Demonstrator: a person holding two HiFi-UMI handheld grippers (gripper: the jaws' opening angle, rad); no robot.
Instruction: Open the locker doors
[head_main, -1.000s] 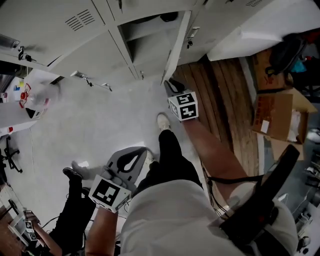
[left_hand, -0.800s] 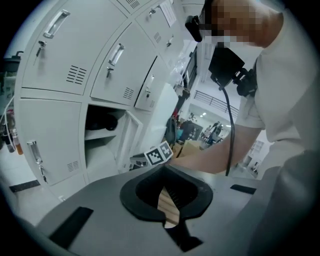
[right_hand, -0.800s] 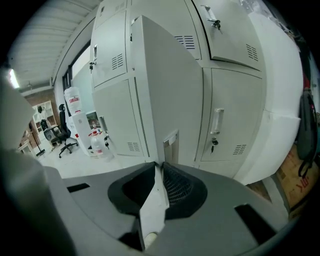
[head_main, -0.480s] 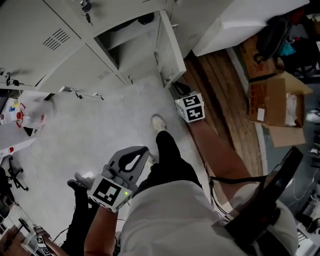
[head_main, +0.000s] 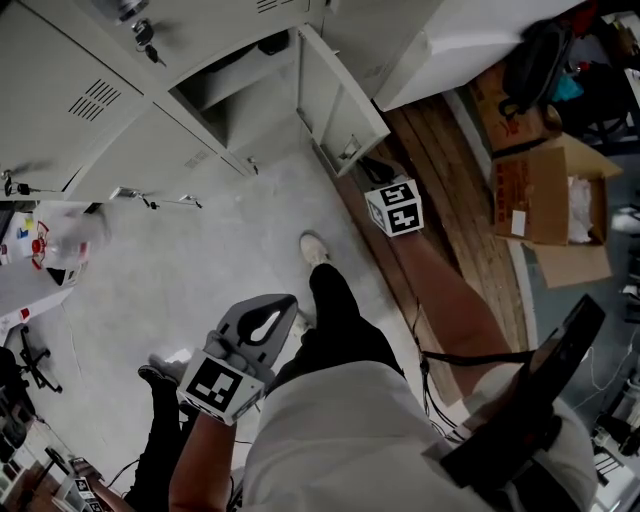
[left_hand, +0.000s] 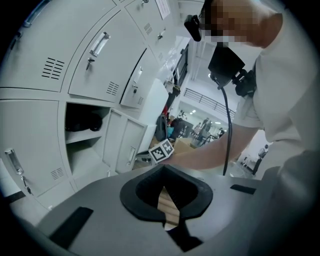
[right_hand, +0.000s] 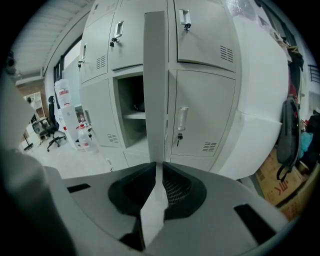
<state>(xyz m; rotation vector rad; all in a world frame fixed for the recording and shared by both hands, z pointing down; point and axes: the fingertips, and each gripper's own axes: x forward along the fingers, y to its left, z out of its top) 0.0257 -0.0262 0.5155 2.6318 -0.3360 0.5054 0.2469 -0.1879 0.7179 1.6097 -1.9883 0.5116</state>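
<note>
At the lower centre of the right gripper view, the right gripper (right_hand: 156, 167) is clamped on the free edge of the open locker door (right_hand: 154, 75). Its jaws have just been closing and now stand narrow, with a pad pressed to each face of the thin metal panel. The door runs edge-on up the middle of that frame. To its left lies the open compartment (right_hand: 131, 117), with a shelf that carries a dark object. To its right is a closed door (right_hand: 202, 107) fitted with a handle (right_hand: 183, 118) and a lock below it. In the head view this gripper (head_main: 365, 168) meets the door (head_main: 335, 90) at upper centre, where the door stands swung out from the locker row (head_main: 80, 110), near a strip of wooden floor (head_main: 450, 170). The left gripper (left_hand: 163, 172) holds nothing; its jaws meet at the tips. In the head view it (head_main: 285, 303) sits at lower left, well apart from the lockers. A cardboard box (head_main: 545, 195) stands toward the right edge.
</note>
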